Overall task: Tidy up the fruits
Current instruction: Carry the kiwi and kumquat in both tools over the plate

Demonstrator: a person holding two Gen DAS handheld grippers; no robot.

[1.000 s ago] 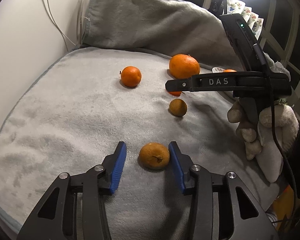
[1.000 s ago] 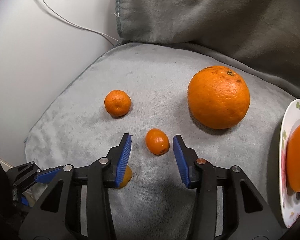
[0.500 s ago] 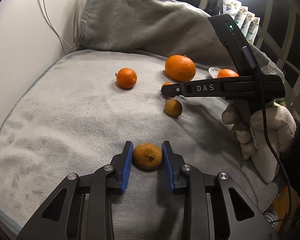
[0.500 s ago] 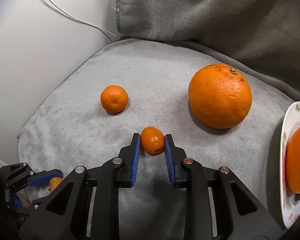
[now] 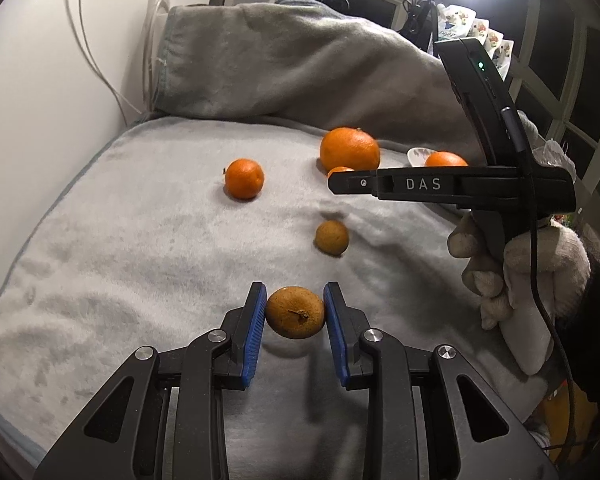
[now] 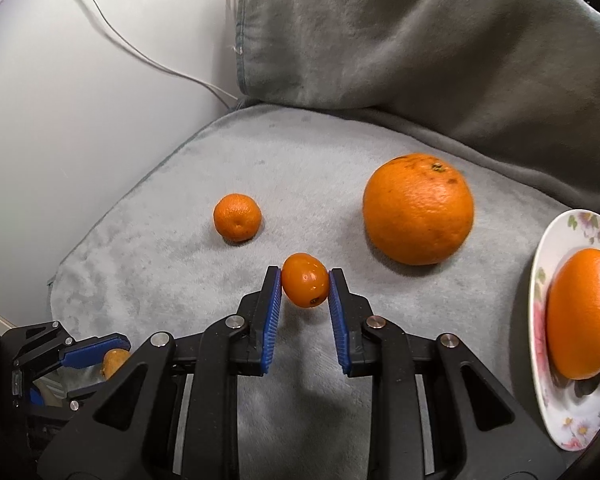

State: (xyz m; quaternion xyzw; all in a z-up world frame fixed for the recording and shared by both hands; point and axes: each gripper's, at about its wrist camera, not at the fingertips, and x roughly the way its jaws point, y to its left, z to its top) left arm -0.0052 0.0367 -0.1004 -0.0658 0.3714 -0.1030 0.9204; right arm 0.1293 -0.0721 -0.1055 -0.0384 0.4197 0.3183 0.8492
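My left gripper is shut on a brownish dried fruit and holds it just above the grey blanket. My right gripper is shut on a small orange kumquat, lifted a little off the blanket. A large orange lies to its right and a mandarin to its left. A floral plate at the far right holds an orange. A second brownish fruit lies on the blanket ahead of the left gripper.
A folded grey blanket roll lines the back. A white wall with cables is at the left. The right gripper body and gloved hand stand at the right of the left wrist view. The left gripper shows at lower left in the right wrist view.
Both grippers closed on their fruits: the left on the brownish fruit, the right on the kumquat. Both fruits have since risen slightly off the blanket.
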